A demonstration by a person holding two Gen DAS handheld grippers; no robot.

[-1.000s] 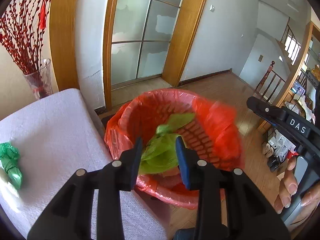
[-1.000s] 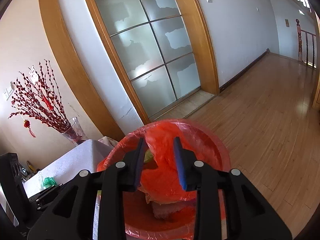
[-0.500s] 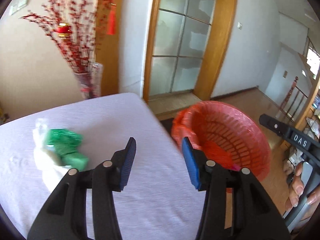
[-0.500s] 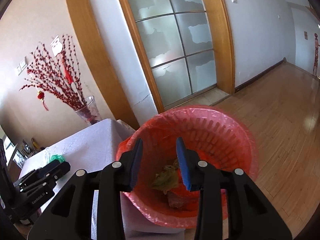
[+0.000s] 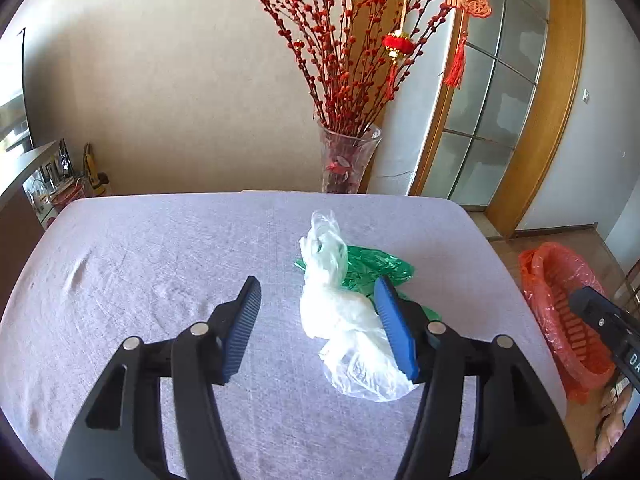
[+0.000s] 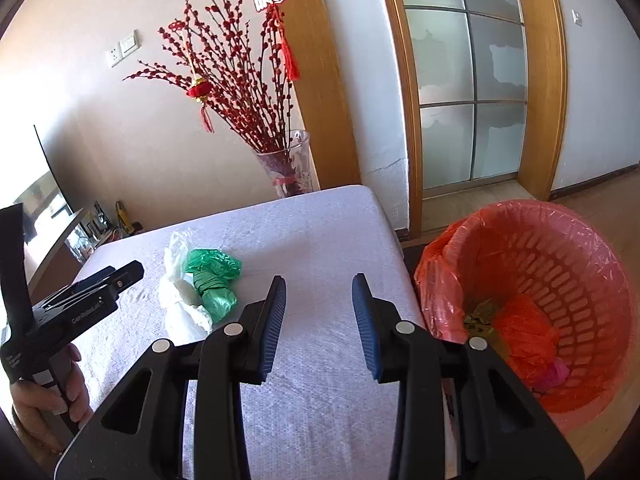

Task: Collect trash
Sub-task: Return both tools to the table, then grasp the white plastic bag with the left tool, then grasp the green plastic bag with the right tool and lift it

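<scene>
On the pale cloth-covered table lie a crumpled white plastic bag and, behind it, a green plastic bag. My left gripper hovers over them with its jaws opening; the white bag shows between the fingers, close to the right pad, and is not pinched. The right gripper is open and empty above the table's right end. Both bags, white and green, sit to its left. A red-lined basket beside the table holds green and red trash.
A glass vase of red branches stands behind the table's far edge. The basket sits on the wooden floor off the table's right corner, before a glass door. A hand holds the left gripper at the left.
Both views swung left from the basket to the table. The left gripper let a green bag go into the basket, then widened over the white bag. The right gripper left the basket's liner.
</scene>
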